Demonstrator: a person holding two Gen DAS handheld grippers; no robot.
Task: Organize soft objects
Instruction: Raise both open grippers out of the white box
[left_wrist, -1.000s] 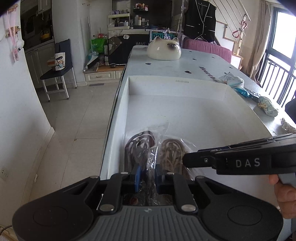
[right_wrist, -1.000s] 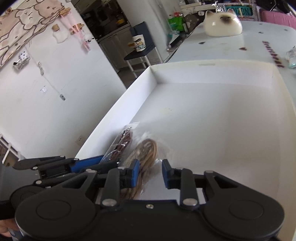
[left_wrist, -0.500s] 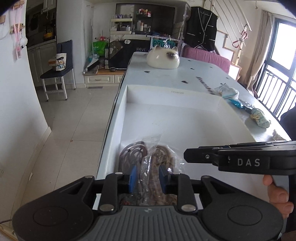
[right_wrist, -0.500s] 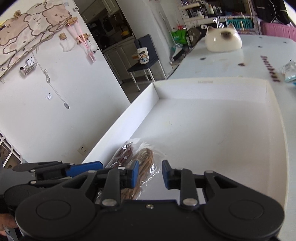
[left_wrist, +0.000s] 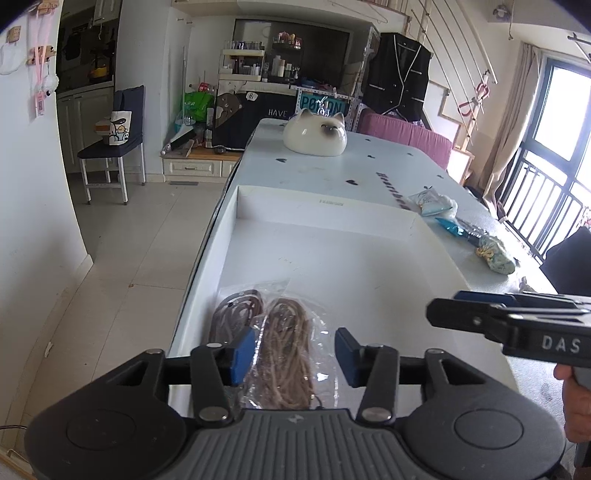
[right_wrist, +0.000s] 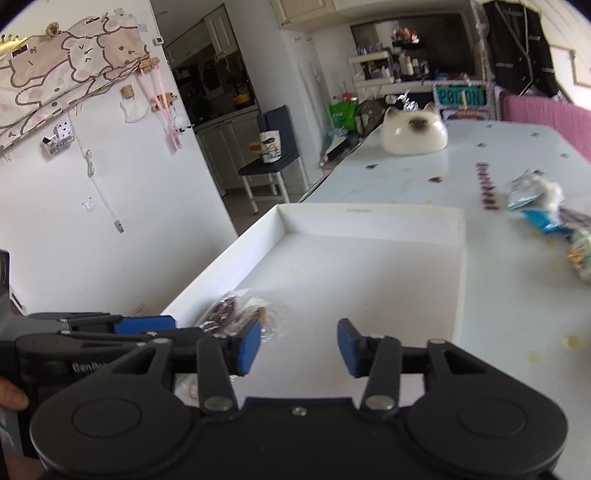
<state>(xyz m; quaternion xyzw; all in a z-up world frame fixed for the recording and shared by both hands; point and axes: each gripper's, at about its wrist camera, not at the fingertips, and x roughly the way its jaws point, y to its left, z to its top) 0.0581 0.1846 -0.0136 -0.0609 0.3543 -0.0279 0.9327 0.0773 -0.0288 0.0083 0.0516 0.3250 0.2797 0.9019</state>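
Observation:
A clear bag of coiled brown and tan cords (left_wrist: 280, 332) lies in the near left corner of the white tray (left_wrist: 325, 195). My left gripper (left_wrist: 295, 356) hovers just over the bag's near end. Its jaws are opening and the blue pads stand clear of the plastic. My right gripper (right_wrist: 299, 345) is also opening, over bare tray floor, with nothing between its fingers. The bag (right_wrist: 236, 314) sits to its left, beside the left gripper (right_wrist: 162, 328). In the left wrist view the right gripper (left_wrist: 443, 310) reaches in from the right, held by a hand.
Several soft packets lie on the table right of the tray (right_wrist: 369, 212): a pale blue bag (left_wrist: 432, 201), a blue packet (left_wrist: 450, 225), a floral pouch (left_wrist: 495, 254). A cat-shaped ceramic (left_wrist: 316, 134) stands at the far end. The table's left edge drops to the floor by a chair (left_wrist: 110, 147).
The left gripper let go of the cord bag and drew back and up. The right gripper's jaws widened and it moved up and to the right. The bag stays in the tray.

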